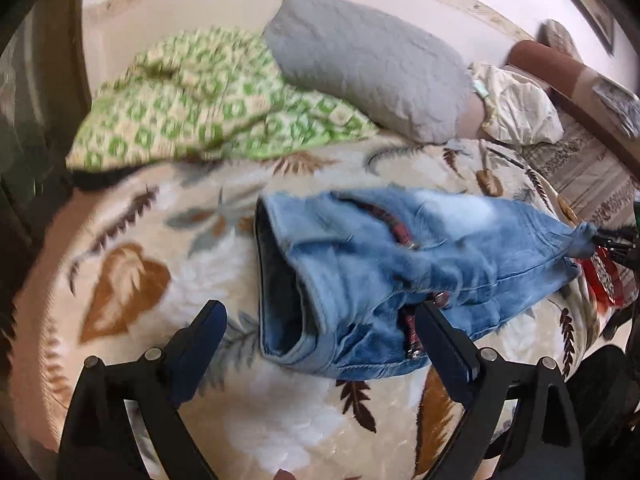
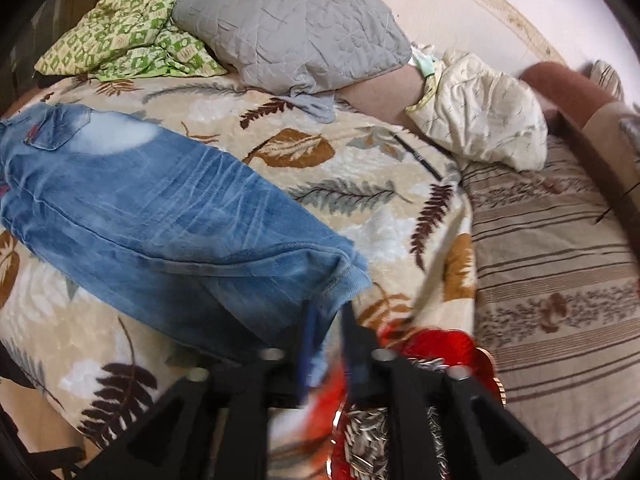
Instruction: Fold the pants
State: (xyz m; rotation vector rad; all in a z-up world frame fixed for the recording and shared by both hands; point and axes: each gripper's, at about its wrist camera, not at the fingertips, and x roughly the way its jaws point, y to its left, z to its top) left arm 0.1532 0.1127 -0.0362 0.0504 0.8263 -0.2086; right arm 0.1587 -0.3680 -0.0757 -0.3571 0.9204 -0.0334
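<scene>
Blue jeans [image 1: 400, 256] lie stretched across a leaf-patterned blanket [image 1: 132, 280], waistband toward the left wrist camera. My left gripper [image 1: 320, 308] is open wide. It straddles the waistband opening, and its right finger [image 1: 440, 336] lies over the denim beside a dark red belt [image 1: 412, 332]. In the right wrist view the leg [image 2: 160, 208] runs from the upper left down to its hem [image 2: 344, 276]. My right gripper [image 2: 328, 316] has its jaws close together on that hem. From the left wrist view the hem is bunched to a point at the right gripper [image 1: 612, 240].
A grey quilted pillow [image 2: 288, 24] and a green patterned cloth [image 2: 120, 32] lie at the head of the bed. A cream cloth [image 2: 488, 120] rests on a striped sheet [image 2: 560, 280]. A red plate of sunflower seeds [image 2: 440, 356] sits just under the right gripper.
</scene>
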